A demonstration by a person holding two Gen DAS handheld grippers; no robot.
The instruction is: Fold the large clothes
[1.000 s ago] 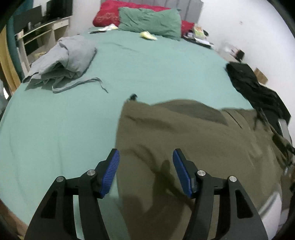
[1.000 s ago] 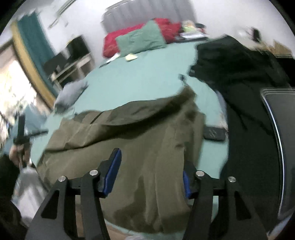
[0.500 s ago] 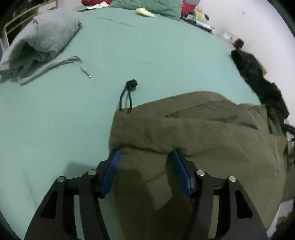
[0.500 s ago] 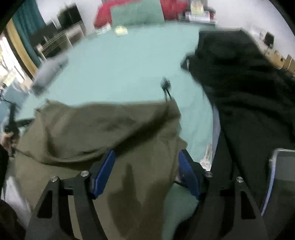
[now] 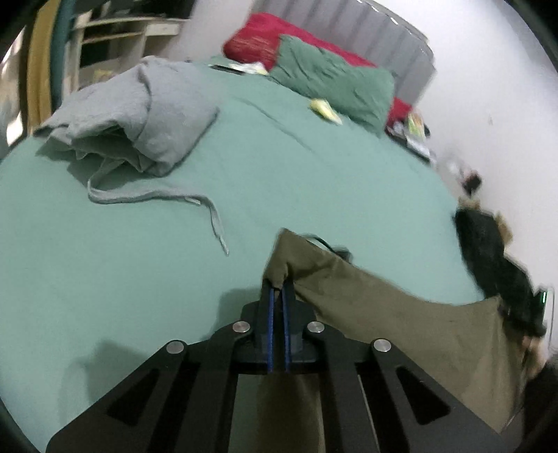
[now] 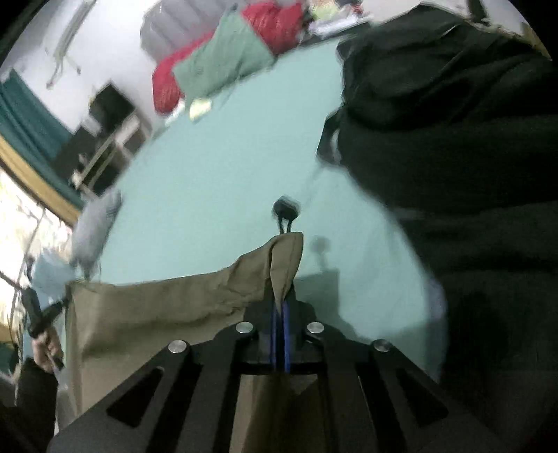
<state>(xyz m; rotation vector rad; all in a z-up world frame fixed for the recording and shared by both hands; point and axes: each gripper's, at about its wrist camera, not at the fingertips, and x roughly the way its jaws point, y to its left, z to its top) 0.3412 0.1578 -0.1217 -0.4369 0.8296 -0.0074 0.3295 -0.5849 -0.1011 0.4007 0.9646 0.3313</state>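
Note:
An olive green garment (image 5: 401, 313) hangs stretched between both grippers over the green bed (image 5: 296, 188). My left gripper (image 5: 278, 291) is shut on its left top corner, the cloth pinched between the blue pads. My right gripper (image 6: 281, 303) is shut on the other top corner of the olive garment (image 6: 157, 306); a black cord toggle (image 6: 285, 209) pokes out just past that corner. The garment's lower part drops below both views. At the left edge of the right wrist view a hand (image 6: 47, 345) holds the other gripper.
A crumpled grey hoodie (image 5: 132, 115) with a loose drawstring lies at the bed's far left. A black clothes pile (image 6: 453, 139) covers the bed's right side. Green pillow (image 5: 334, 83) and red pillow (image 5: 265, 38) sit at the headboard. Shelves (image 5: 115, 31) stand beyond the left side.
Both grippers went from open over the flat olive garment to shut on its top corners. The cloth has come up off the bed and now hangs taut between them.

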